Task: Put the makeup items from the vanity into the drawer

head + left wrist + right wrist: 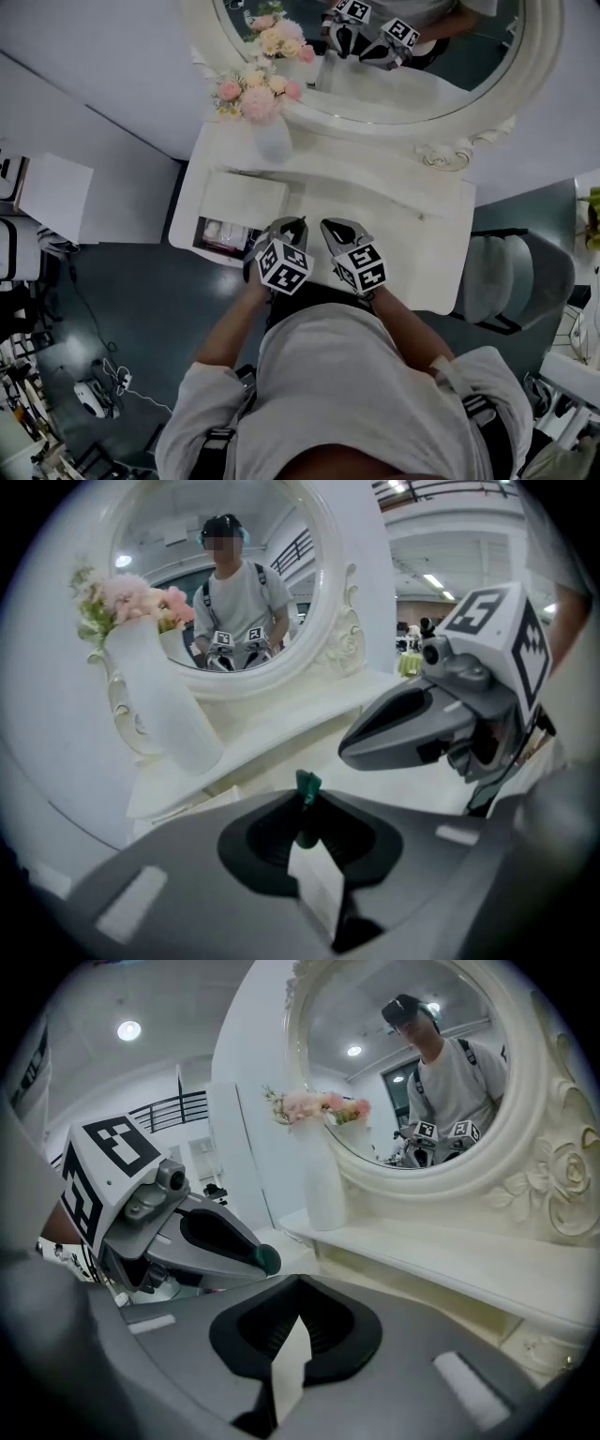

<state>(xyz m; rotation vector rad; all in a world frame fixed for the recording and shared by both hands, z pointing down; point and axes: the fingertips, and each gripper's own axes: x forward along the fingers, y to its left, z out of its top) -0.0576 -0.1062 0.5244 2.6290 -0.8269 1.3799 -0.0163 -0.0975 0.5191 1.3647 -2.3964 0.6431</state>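
One white vanity [375, 192] stands on dark teal floor [141, 309].

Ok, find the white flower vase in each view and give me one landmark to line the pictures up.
Head view: white vase upper left of centre, just below the mirror's left rim.
Left gripper view: vase at the left, in front of the mirror's lower left rim.
Right gripper view: vase near the centre, left of the mirror.
Shared landmark: the oval mirror with its ornate white frame.
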